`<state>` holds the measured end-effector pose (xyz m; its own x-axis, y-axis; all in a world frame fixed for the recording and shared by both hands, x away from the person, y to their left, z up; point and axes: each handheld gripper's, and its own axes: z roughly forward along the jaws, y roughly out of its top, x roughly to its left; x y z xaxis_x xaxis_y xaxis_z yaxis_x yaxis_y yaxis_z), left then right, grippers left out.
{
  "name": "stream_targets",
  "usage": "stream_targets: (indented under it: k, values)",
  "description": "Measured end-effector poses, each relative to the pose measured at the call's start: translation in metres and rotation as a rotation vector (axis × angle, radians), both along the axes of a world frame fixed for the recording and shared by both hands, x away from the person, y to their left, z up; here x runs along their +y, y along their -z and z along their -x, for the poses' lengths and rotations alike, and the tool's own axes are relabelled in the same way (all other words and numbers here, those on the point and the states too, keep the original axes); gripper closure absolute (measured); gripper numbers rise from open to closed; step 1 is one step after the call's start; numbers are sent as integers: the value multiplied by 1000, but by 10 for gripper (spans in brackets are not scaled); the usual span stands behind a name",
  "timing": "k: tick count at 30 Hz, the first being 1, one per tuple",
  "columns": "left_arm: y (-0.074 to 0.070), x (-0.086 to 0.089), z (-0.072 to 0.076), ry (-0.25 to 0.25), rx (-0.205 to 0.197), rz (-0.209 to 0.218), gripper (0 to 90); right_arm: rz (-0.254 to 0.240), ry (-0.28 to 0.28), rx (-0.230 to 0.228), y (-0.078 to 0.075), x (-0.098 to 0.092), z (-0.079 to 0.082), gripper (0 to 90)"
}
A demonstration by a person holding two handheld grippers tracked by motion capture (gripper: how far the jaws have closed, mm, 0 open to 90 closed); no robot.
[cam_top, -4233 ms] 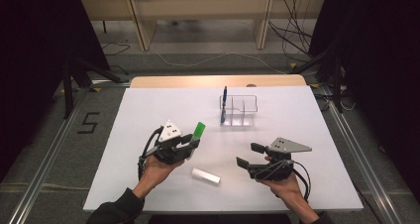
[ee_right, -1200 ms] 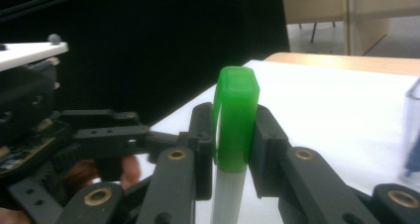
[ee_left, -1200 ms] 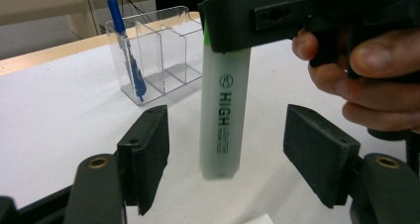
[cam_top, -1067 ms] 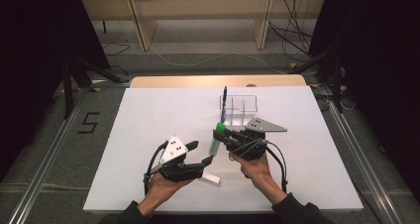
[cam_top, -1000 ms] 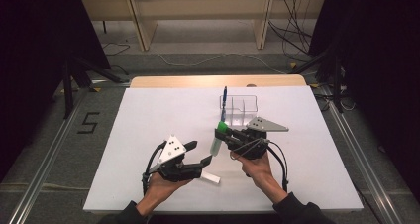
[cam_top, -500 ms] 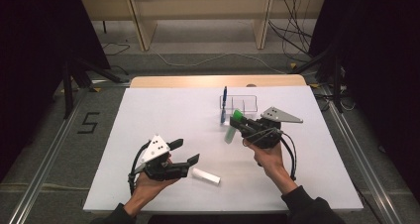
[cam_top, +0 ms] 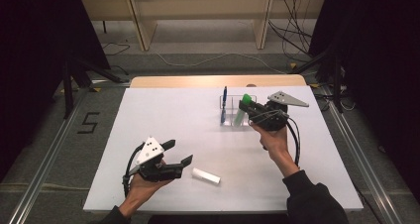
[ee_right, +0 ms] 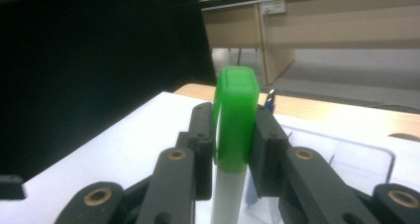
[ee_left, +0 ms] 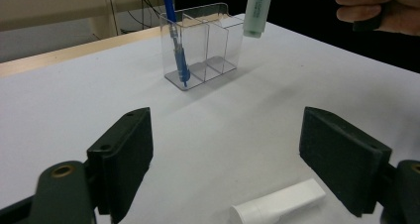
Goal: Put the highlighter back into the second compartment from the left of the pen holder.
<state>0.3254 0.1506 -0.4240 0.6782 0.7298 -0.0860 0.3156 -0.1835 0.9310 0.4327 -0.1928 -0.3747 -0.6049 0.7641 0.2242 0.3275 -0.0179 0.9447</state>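
Note:
My right gripper (cam_top: 246, 105) is shut on a green-capped highlighter (cam_top: 240, 115), which hangs upright over the clear organizer (cam_top: 231, 117). In the right gripper view the pads (ee_right: 265, 144) clamp the green cap (ee_right: 235, 120). A blue pen (cam_top: 224, 105) stands in the organizer's left compartment. My left gripper (cam_top: 178, 152) hovers low near the front left; its jaws have just been opening and nothing is between them. In the left gripper view, the highlighter (ee_left: 257, 11) hangs above the organizer (ee_left: 213, 40), which holds the pen (ee_left: 176, 40).
A white cylindrical tube (cam_top: 206, 176) lies on the white tabletop (cam_top: 163, 110) just right of my left gripper, and appears as the tube (ee_left: 277, 206) low between its jaws. Wooden shelving (cam_top: 198, 16) stands beyond the far edge.
The highlighter passed from the left gripper to the right. The right gripper carried it away and rightward to the organizer. The left gripper drew back to the left and its jaws spread.

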Motion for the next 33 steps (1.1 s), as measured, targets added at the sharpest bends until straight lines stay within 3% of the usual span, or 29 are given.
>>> stream_targets:
  k: [13, 19, 33]
  values:
    - [4, 4, 0, -8, 7, -20, 165, 29, 60, -5, -13, 1, -31, 749]
    - [3, 6, 0, -13, -9, -18, 164, 40, 89, -3, -18, 0, -43, 749]
    - [1, 8, 1, -13, -24, -4, 164, 75, 137, 13, -10, 6, -65, 748]
